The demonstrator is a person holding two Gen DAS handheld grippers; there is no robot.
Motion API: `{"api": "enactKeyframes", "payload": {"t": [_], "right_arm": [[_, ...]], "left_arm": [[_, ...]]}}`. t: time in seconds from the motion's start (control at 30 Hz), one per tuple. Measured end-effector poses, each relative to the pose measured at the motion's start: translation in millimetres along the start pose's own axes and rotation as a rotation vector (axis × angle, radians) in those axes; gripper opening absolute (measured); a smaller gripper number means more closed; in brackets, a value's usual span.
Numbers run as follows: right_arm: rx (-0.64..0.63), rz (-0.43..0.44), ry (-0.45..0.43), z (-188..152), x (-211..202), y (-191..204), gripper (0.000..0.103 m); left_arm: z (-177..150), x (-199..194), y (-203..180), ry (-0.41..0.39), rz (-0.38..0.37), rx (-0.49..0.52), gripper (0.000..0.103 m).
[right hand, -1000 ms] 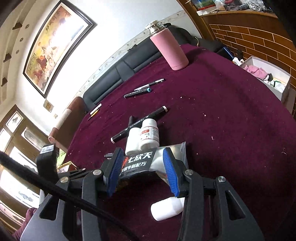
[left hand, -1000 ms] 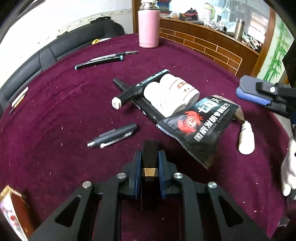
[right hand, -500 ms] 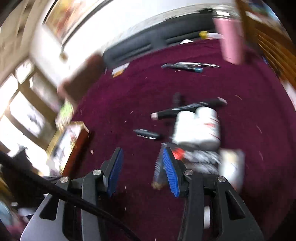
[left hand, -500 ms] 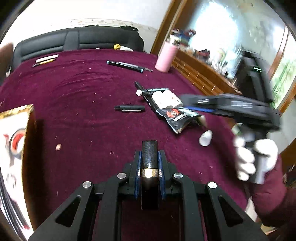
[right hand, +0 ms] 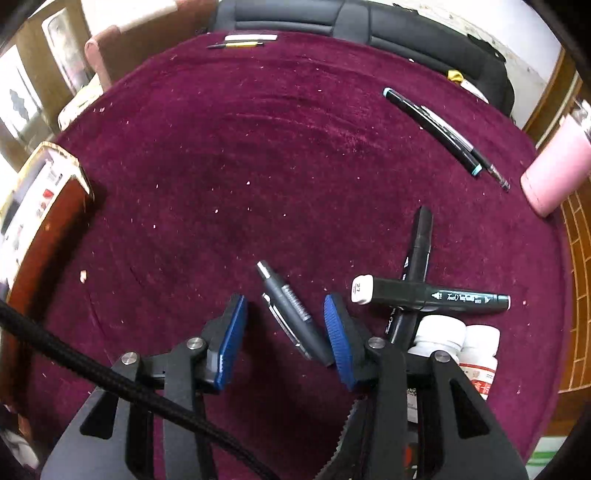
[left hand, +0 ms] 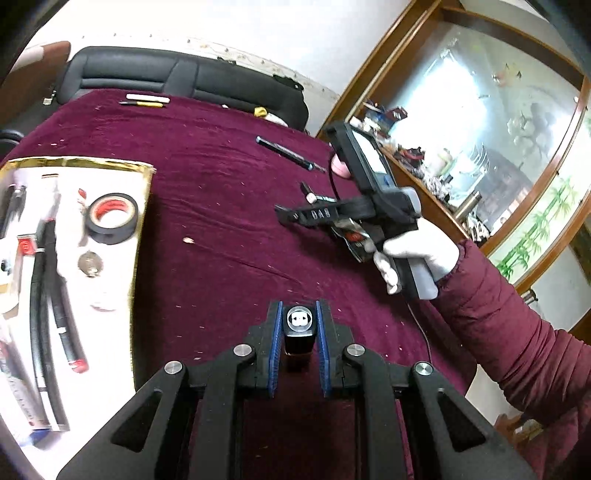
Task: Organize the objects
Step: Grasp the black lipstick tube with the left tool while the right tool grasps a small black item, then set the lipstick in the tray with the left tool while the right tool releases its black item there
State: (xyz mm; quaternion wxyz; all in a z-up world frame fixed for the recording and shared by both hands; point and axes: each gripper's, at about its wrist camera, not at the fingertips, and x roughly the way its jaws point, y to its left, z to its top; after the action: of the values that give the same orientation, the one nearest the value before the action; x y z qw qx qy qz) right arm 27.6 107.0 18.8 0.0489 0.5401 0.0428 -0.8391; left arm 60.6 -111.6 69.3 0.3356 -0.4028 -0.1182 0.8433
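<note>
My left gripper (left hand: 298,325) is shut on a small black lighter-like object (left hand: 299,326) with a white round end, held above the maroon tablecloth (left hand: 229,236). My right gripper (right hand: 284,325) is open, its blue pads on either side of a grey pen (right hand: 291,317) lying on the cloth. In the left wrist view the right gripper (left hand: 354,206) hovers over the clutter. Two crossed black markers (right hand: 424,291), two white pill bottles (right hand: 458,343) and a black snack packet (left hand: 352,238) lie to its right.
A gold-rimmed box (left hand: 142,206) at left holds black tape (left hand: 110,218), a hose and small items. A teal-tipped marker and pen (right hand: 439,129) lie farther off. A pink flask (right hand: 554,170) stands at right. A black sofa (right hand: 369,18) lies beyond the table.
My left gripper swung left and back, bringing the box into view while still holding the black object. My right gripper moved from the snack packet to straddle the grey pen.
</note>
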Motion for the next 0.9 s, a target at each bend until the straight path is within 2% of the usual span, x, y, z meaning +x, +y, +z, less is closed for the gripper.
{"api": "enactKeyframes", "payload": {"t": [0.03,0.1,0.23,0.37,0.53,0.7,0.9], "right_arm": [[0.009,-0.022,0.005,0.3,-0.3,-0.8,0.029],[0.028,-0.045,0.016,-0.1,-3.2,-2.4,0.013],[0.090,0.000,0.001,-8.3,-10.5,-0.9,0.013],[0.185,0.136,-0.041,-22.2,-22.5,-4.3,0.013],[0.211,0.275,-0.089,-35.4,-42.7,18.5,0.013],[0.199,0.430,-0.124,-41.1,-68.1,57.4,0.014],[0.150,0.602,-0.112,-35.2,-73.0,118.8,0.014]], "left_arm": [[0.3,-1.1,2.9,-0.007,-0.006,-0.009,0.014],[0.6,-1.6,8.9,-0.018,-0.012,-0.026,0.014],[-0.8,2.8,13.2,-0.020,-0.023,-0.040,0.014],[-0.4,-3.3,14.8,-0.048,-0.021,-0.036,0.014],[0.5,-21.9,18.7,-0.109,-0.014,-0.042,0.014],[-5.0,-50.1,29.2,-0.160,0.015,-0.066,0.014],[-24.6,-96.7,53.6,-0.204,0.079,-0.108,0.014]]}}
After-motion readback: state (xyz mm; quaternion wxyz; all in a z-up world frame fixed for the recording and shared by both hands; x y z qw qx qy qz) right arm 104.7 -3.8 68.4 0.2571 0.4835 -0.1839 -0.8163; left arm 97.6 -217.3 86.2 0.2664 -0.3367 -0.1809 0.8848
